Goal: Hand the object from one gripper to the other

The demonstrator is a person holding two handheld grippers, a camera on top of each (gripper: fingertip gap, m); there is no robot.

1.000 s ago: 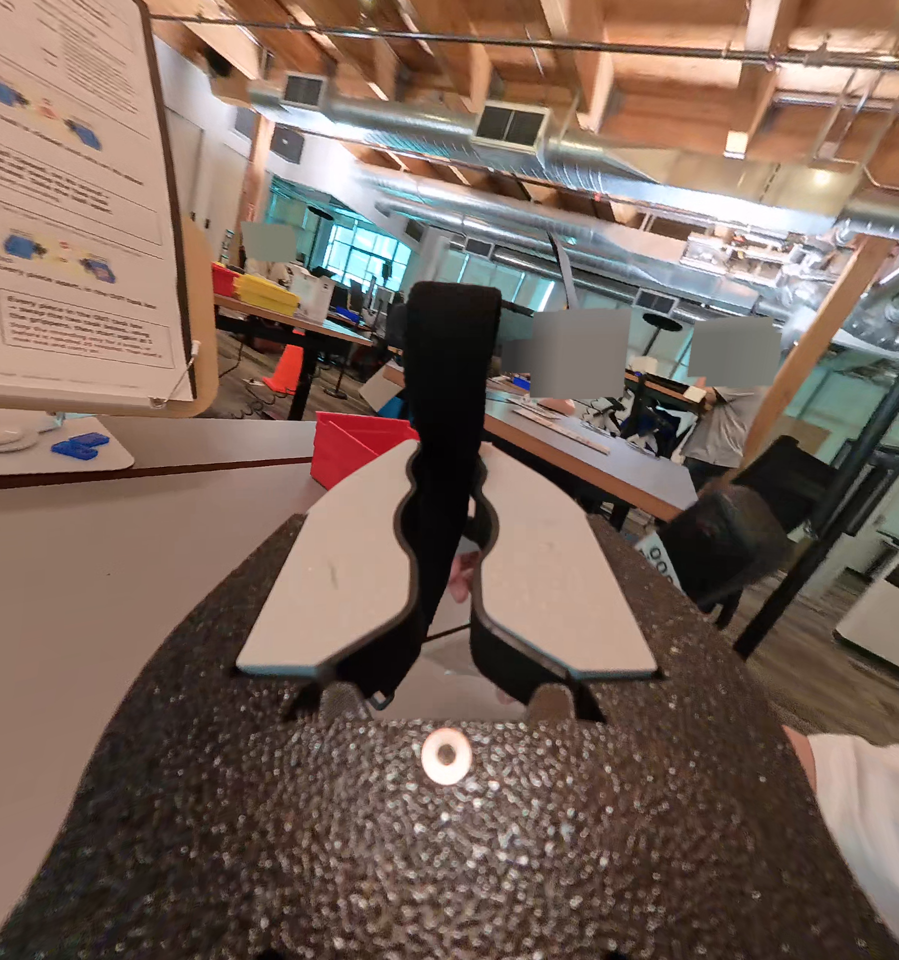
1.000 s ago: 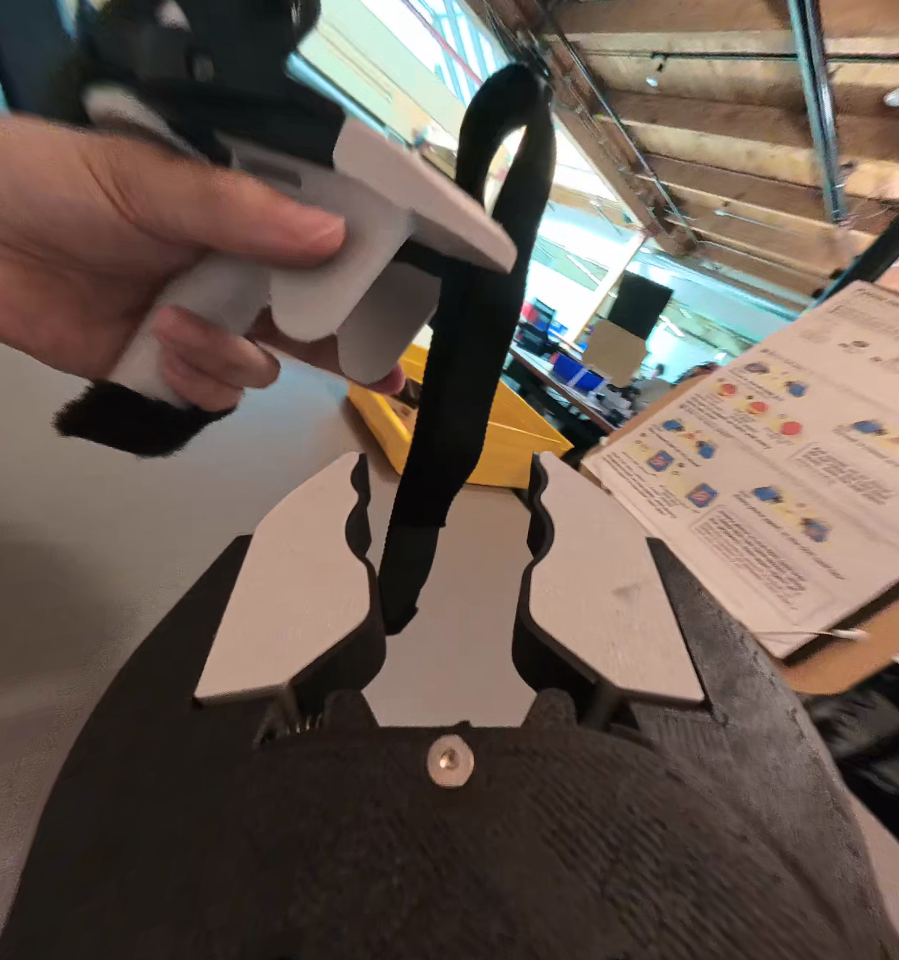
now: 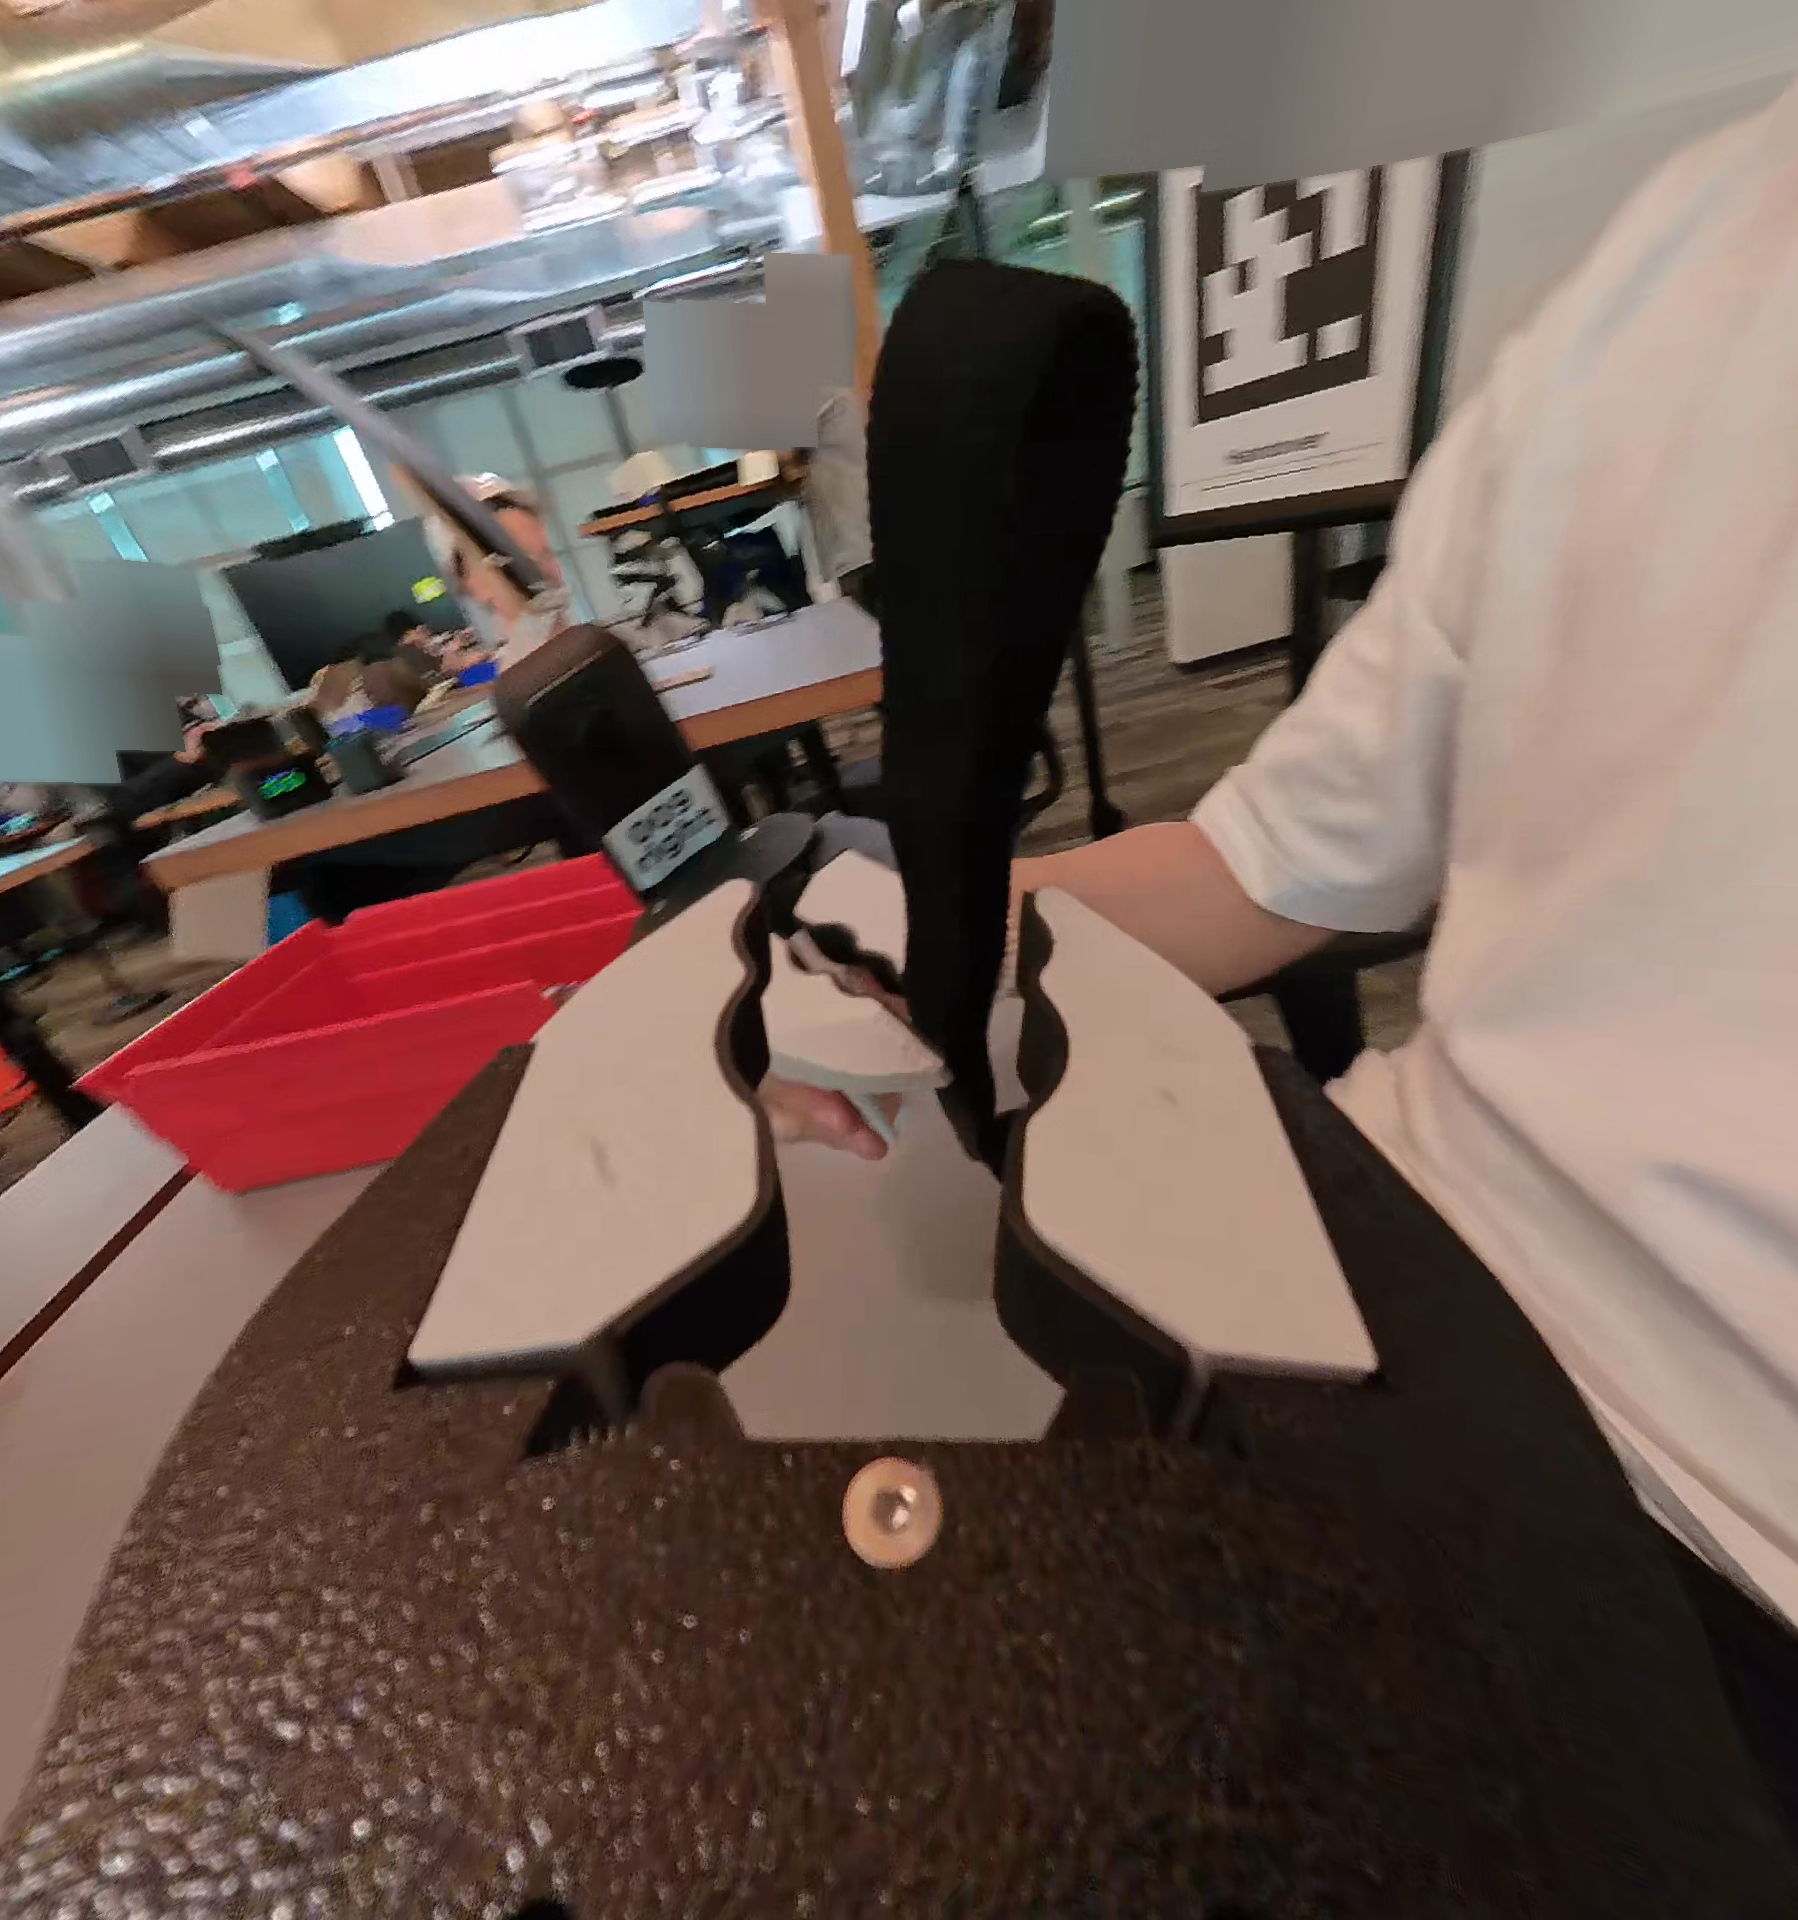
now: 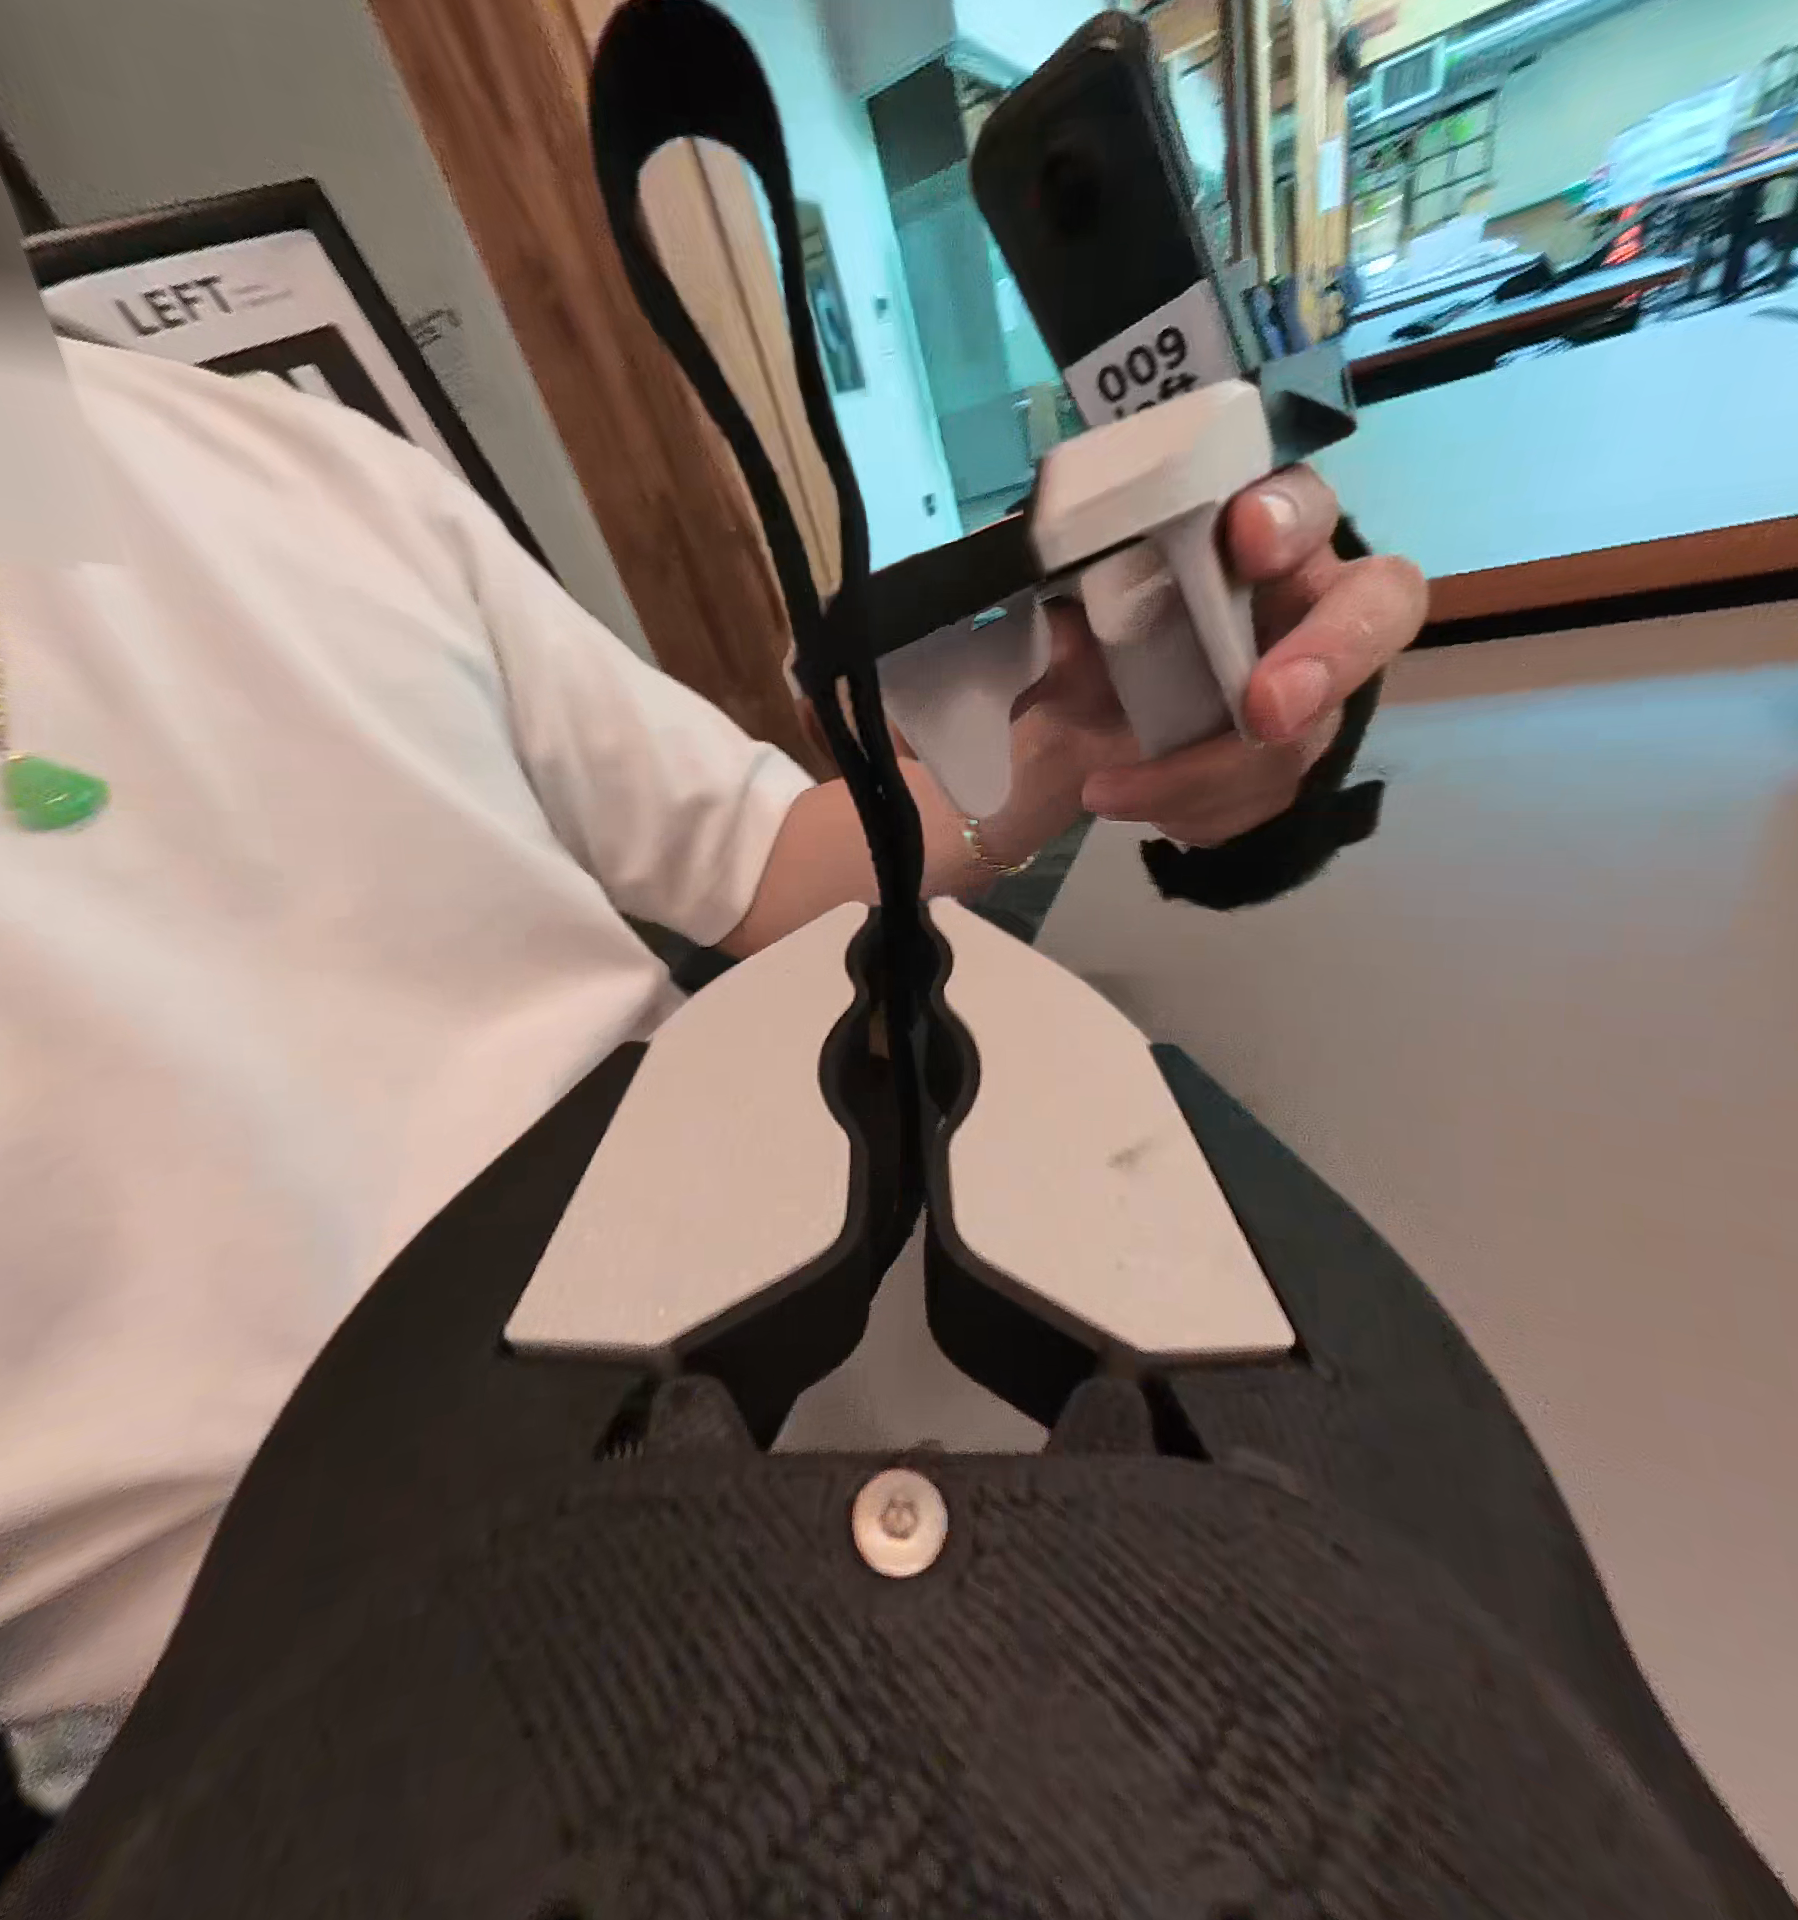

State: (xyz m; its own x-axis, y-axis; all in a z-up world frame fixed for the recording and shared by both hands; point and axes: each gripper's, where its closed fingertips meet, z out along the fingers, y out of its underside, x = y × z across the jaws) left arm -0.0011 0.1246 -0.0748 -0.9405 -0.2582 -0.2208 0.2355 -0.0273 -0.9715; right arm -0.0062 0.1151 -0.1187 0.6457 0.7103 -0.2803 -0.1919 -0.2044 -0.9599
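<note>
A black strap loop [image 4: 874,790] stands upright, pinched at its lower end in my right gripper [image 4: 900,935], which is shut on it. In the left wrist view the strap [image 3: 988,623] rises between the fingers of my left gripper [image 3: 895,899], nearer the right finger. The left jaws stand wide apart and hold nothing. The right gripper's pale fingers [image 3: 853,1049] show just beyond them, under the strap. A hand [image 4: 1290,665] holds the left gripper's grey handle at the upper right of the right wrist view.
A red bin [image 3: 355,1018] sits on the grey table [image 4: 1497,987] to the left. A person in a white shirt [image 3: 1601,831] is close on the right. A framed marker board [image 3: 1290,312] stands behind. Other tables and people are farther back.
My right gripper has shut on the strap's lower end. My left gripper, shut on the strap before, has opened. Both views have swung toward the person in the white shirt.
</note>
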